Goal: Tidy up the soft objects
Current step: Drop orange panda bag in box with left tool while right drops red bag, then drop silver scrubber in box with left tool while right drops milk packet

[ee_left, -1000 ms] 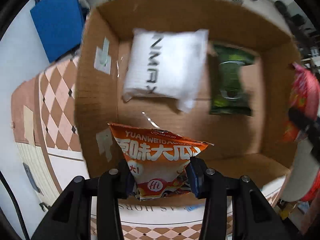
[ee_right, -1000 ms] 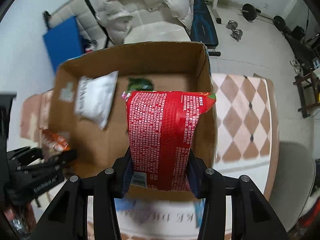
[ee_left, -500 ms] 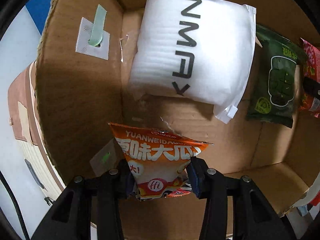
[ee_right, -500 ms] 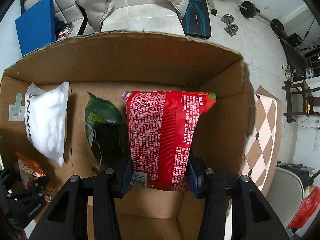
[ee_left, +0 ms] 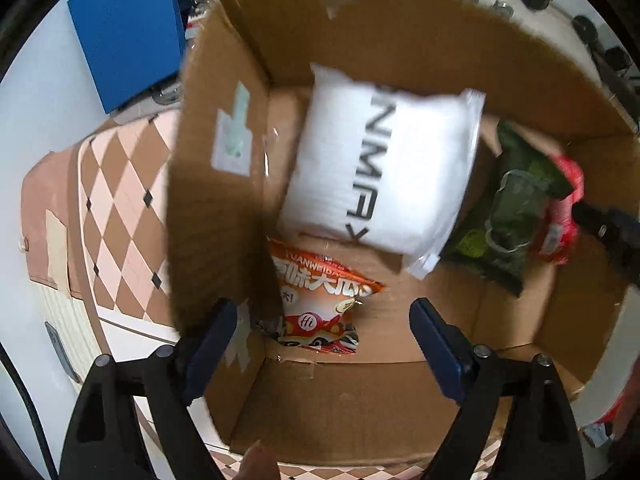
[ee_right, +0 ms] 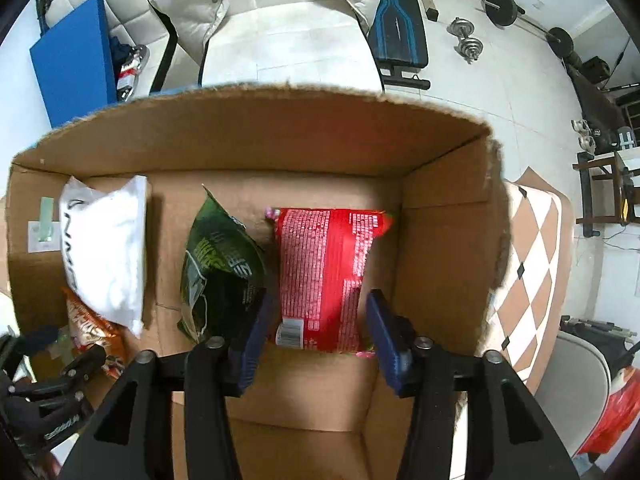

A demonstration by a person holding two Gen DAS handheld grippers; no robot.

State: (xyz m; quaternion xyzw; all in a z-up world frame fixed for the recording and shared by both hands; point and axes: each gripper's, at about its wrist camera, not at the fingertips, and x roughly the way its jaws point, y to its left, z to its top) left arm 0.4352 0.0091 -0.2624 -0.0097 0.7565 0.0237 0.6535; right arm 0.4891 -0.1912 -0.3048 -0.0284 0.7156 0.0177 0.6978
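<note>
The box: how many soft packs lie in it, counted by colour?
White pack: 1
Green pack: 1
Red pack: 1
Orange pack: 1
Total in the box: 4

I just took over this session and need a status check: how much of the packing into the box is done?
Done: four soft packs lie inside the cardboard box: white pack, green bag, orange bag and red bag. In hand: nothing; the left gripper and right gripper are both open, the red bag lying loose between the right one's fingers. Left: I see no other loose packs outside the box.
</note>
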